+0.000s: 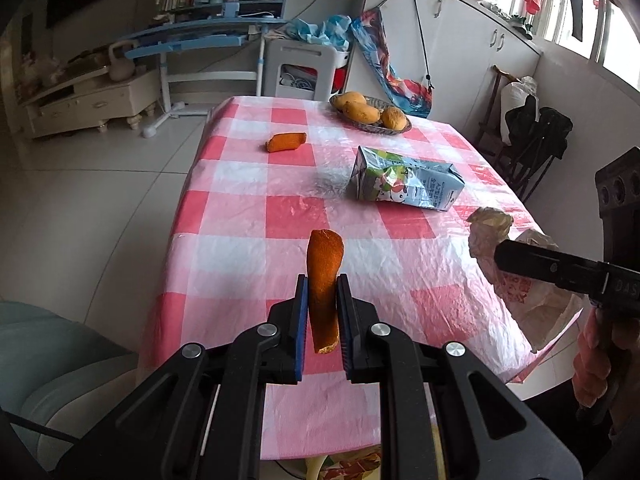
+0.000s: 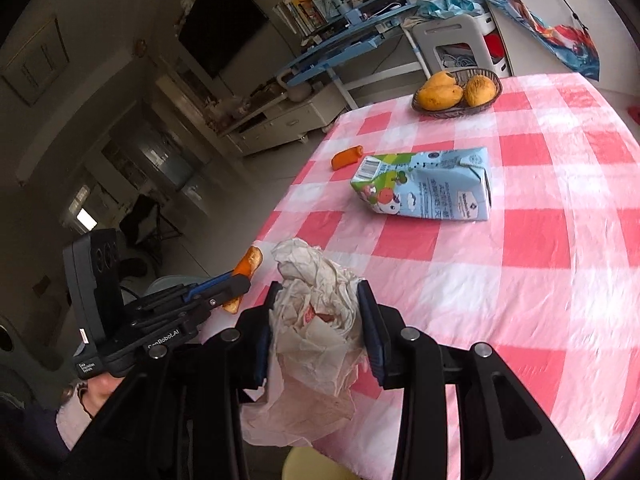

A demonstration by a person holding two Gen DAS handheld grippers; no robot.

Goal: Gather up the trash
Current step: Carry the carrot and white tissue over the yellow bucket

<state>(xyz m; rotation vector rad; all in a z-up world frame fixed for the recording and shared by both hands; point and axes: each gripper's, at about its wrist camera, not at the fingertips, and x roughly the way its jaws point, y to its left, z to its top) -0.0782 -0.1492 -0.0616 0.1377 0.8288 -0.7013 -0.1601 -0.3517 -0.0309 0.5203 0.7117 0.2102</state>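
My left gripper (image 1: pixel 322 284) is shut on a strip of orange peel (image 1: pixel 325 276) and holds it upright above the near part of the pink checked table (image 1: pixel 248 216). It shows from the side in the right wrist view (image 2: pixel 240 280), with the peel (image 2: pixel 250 262). My right gripper (image 2: pixel 318 292) is shut on a crumpled paper wrapper (image 2: pixel 316 320), which also shows in the left wrist view (image 1: pixel 516 276). A second peel piece (image 1: pixel 286 142) (image 2: pixel 347 157) and a flattened milk carton (image 1: pixel 404 180) (image 2: pixel 424 186) lie on the table.
A wicker basket (image 1: pixel 394 128) (image 2: pixel 490 74) with mangoes stands at the far end of the table. Beyond are a white stool (image 1: pixel 304 68), a blue desk (image 1: pixel 192 36) and cabinets. A folded chair (image 1: pixel 532 144) stands right of the table.
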